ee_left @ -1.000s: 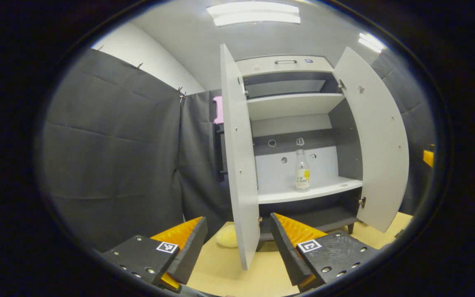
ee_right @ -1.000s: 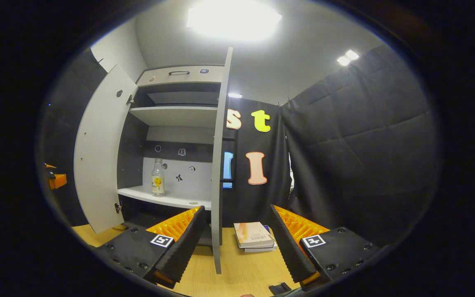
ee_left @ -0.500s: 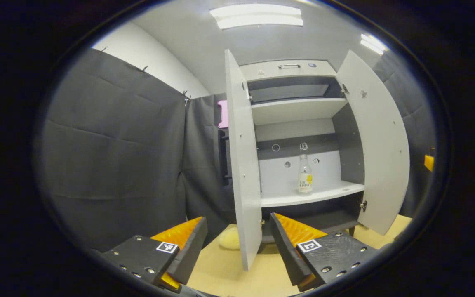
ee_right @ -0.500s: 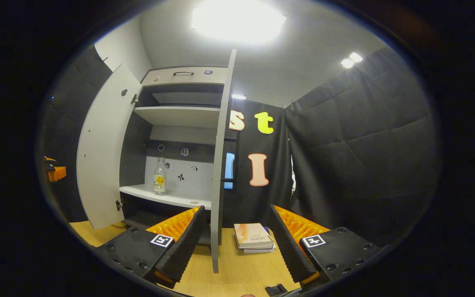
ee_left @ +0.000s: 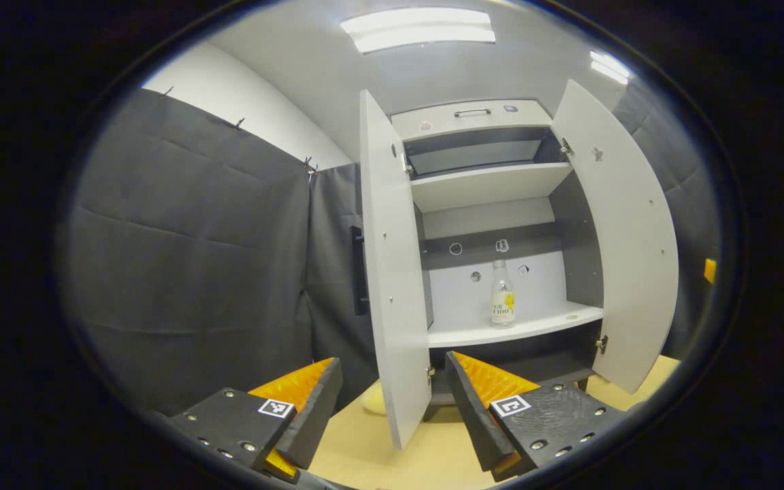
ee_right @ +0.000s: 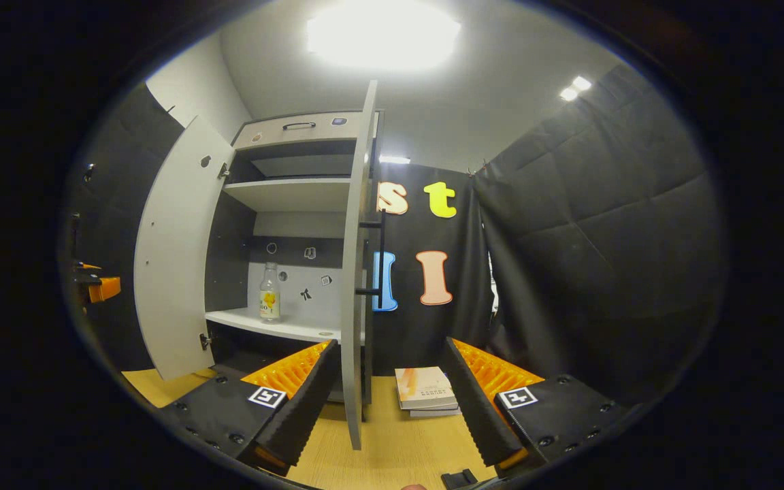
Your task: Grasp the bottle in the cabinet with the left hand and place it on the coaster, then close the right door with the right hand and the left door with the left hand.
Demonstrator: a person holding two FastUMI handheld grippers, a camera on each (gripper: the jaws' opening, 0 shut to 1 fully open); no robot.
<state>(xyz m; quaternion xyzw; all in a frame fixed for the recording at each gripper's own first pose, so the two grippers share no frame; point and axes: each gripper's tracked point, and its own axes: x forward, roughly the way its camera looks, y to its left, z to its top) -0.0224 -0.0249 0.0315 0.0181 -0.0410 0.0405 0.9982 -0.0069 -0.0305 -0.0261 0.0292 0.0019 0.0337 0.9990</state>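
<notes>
Ahead and slightly right of the left claw (ee_left: pixel 392 408), the bottle (ee_left: pixel 502 294) is seen upright on the lower shelf (ee_left: pixel 474 333) of the cabinet (ee_left: pixel 480 177), right of centre in the left gripper view. Its long axis runs vertically, so a level approach with one finger passing on each side is judged to be called for. The left claw is spread wide and nothing is held between its fingers; it is well apart from the bottle, with the edge of the left door (ee_left: pixel 392 286) standing between the two fingers at the frame's middle. That door edge is judged the thing to be cleared on the way in, by a shift toward the frame's right.

In the right gripper view the bottle (ee_right: pixel 269 294) lies left of centre, beyond the right door (ee_right: pixel 354 272), whose edge stands just ahead of the right claw (ee_right: pixel 392 408). That claw is likewise spread and empty. The left claw is judged the better placed for the bottle. Books (ee_right: pixel 426 391) rest on the surface (ee_right: pixel 392 442).
</notes>
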